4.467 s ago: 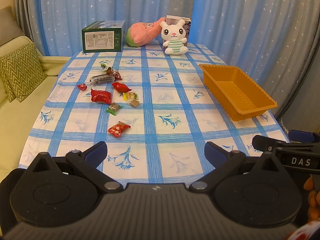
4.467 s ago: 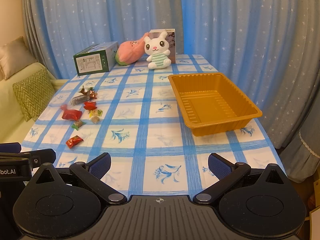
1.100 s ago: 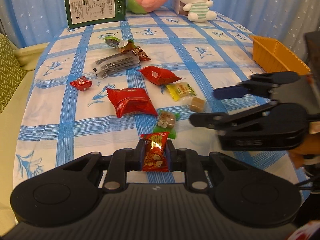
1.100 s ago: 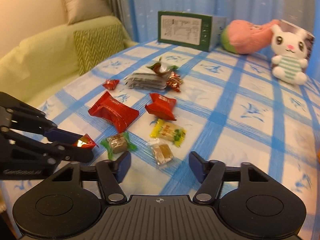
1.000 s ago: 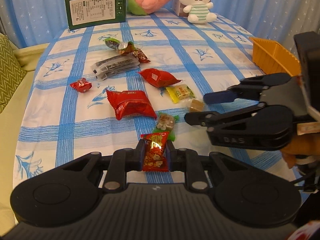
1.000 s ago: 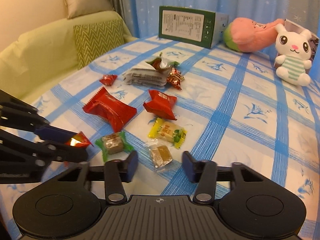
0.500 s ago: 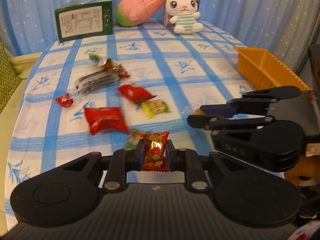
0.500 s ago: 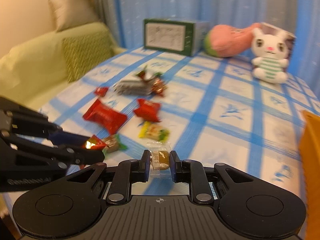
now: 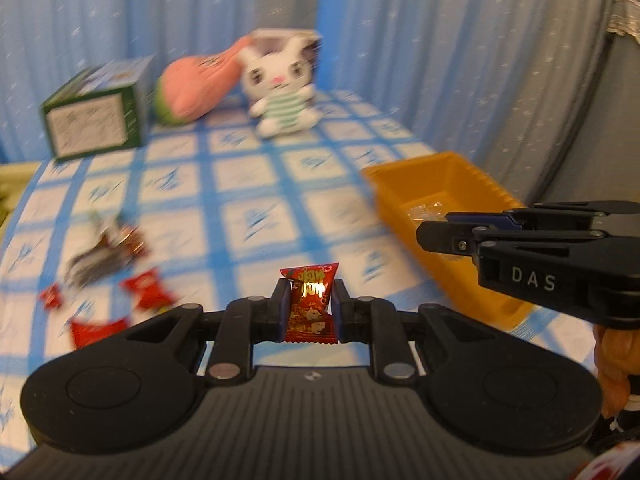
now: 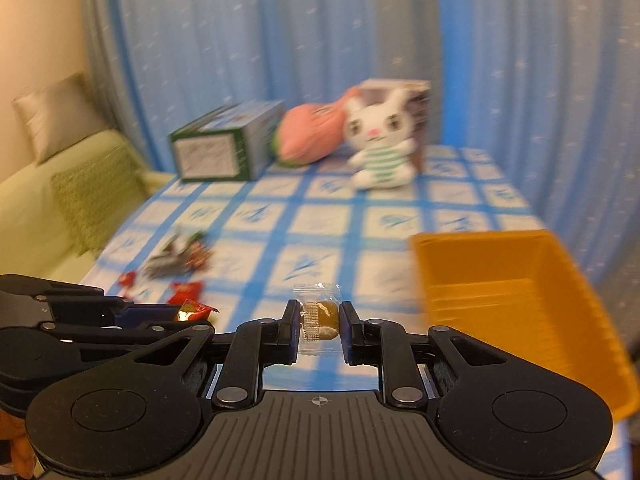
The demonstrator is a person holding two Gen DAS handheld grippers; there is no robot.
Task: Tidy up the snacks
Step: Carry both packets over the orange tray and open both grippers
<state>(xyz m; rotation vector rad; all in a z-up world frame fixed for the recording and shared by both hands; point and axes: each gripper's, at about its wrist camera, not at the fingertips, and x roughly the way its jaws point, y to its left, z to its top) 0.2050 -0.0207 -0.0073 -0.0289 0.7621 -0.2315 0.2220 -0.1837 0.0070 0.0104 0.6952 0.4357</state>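
Note:
My left gripper point(image 9: 309, 303) is shut on a small red and gold candy packet point(image 9: 309, 308), held up above the blue checked tablecloth. In the right wrist view my right gripper point(image 10: 319, 322) is shut on a clear-wrapped brown candy point(image 10: 319, 318). An orange tray point(image 10: 516, 300) lies on the table's right side. From the left wrist view the right gripper point(image 9: 430, 224) hangs over the orange tray point(image 9: 412, 184), with the clear wrapper point(image 9: 427, 212) poking out of its tips. Several more snacks point(image 9: 108, 276) lie blurred on the cloth at the left.
A green box point(image 9: 94, 110), a pink plush point(image 9: 196, 84) and a white rabbit plush point(image 9: 282, 92) stand at the far end of the table. Blue starred curtains hang behind. A green sofa with cushions point(image 10: 60, 200) lies to the left of the table.
The right gripper closed on the clear-wrapped brown candy and lifted it. Both grippers rose and swung right toward the orange tray, the left still holding the red packet.

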